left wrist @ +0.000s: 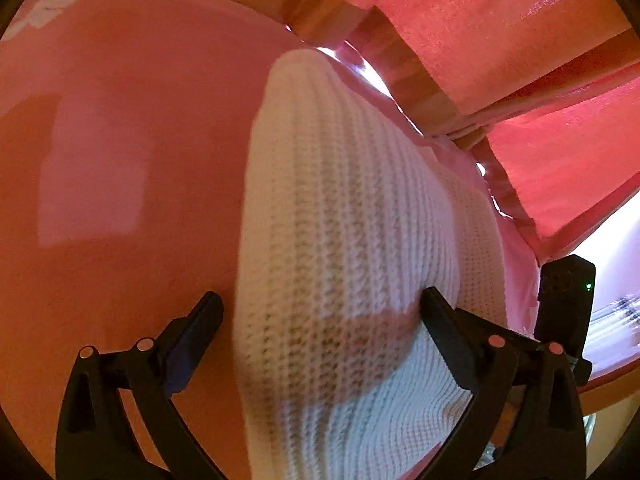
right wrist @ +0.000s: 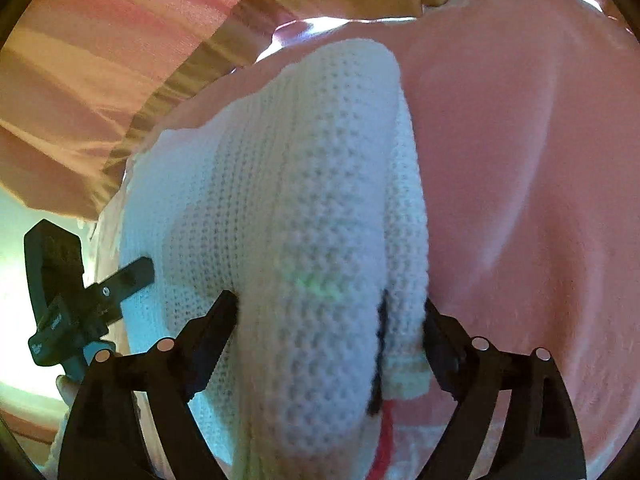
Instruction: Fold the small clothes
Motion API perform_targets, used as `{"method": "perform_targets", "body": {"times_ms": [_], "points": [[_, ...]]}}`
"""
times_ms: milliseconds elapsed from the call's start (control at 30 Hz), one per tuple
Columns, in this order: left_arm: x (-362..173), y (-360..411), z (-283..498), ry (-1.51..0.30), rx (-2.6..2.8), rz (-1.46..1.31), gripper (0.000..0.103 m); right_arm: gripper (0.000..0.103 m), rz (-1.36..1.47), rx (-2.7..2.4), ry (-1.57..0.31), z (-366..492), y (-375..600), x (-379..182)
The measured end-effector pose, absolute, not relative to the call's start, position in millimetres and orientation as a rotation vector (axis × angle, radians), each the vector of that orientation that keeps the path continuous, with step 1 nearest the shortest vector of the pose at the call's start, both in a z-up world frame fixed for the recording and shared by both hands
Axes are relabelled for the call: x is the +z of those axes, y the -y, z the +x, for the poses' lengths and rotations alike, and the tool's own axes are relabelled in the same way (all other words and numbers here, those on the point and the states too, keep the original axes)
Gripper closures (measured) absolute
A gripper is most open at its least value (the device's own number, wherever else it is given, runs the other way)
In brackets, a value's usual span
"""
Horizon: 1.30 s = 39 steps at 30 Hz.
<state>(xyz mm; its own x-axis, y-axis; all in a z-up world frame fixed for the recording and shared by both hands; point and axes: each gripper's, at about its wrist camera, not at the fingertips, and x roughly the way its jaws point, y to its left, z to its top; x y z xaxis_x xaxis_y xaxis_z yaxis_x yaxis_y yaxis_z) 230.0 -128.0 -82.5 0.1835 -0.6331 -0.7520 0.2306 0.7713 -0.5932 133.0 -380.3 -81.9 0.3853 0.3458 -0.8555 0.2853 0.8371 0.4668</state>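
**White knit between two wide-open grippers**

Closest to the left wrist camera, the left gripper (left wrist: 320, 312) stands spread wide, its two black fingers straddling a white knitted garment (left wrist: 340, 240). The left finger (left wrist: 200, 320) sits clear of the fabric, over the pink cloth (left wrist: 140, 120) that covers the surface. The right finger's tip looks to rest against the knit, though I cannot tell whether it presses in. Nothing is pinched.

The garment lies folded into a long band running away from the camera across the pink cloth, its ribbed texture plain to see, its far end rounded near the cloth's edge. Beyond that edge hangs a pink-red curtain (left wrist: 520, 40).

From the right wrist camera, the right gripper (right wrist: 328, 312) is likewise wide apart, with the same knit (right wrist: 300, 200) bulging up between its fingers. The left finger touches the side of the folded bulk; the right one stands just beside a thinner strip of knit along the garment's right edge. The picture is blurred here, so whether the pads bear on the cloth is hard to judge; it looks loose rather than gripped. At the left of this view the other gripper (right wrist: 128, 276) shows, one finger lying on the knit.
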Motion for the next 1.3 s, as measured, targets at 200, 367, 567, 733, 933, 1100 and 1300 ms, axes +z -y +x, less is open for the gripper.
{"method": "perform_targets", "body": {"times_ms": [200, 367, 567, 733, 933, 1100, 1300], "points": [[-64, 136, 227, -1.212, -0.66, -0.341, 0.057, 0.07, 0.654, 0.038, -1.141, 135, 381, -61], [-12, 142, 204, -1.139, -0.691, -0.272, 0.06, 0.071, 0.627, 0.03, -1.057, 116, 371, -9], [58, 121, 155, -1.041, -0.78, -0.252, 0.059, 0.072, 0.58, 0.051, -0.873, 53, 352, 80], [152, 90, 102, -0.868, -0.857, -0.22, 0.059, 0.071, 0.519, 0.107, -0.694, -2, 326, 165], [252, 51, 46, -0.641, -0.892, -0.179, 0.058, 0.071, 0.418, 0.169, -0.507, -47, 290, 261], [307, 21, 19, -0.505, -0.877, -0.175, 0.057, 0.071, 0.344, 0.222, -0.395, -63, 253, 323], [350, -21, 6, -0.39, -0.82, -0.16, 0.057, 0.071, 0.294, 0.262, -0.328, -59, 211, 363]]}}
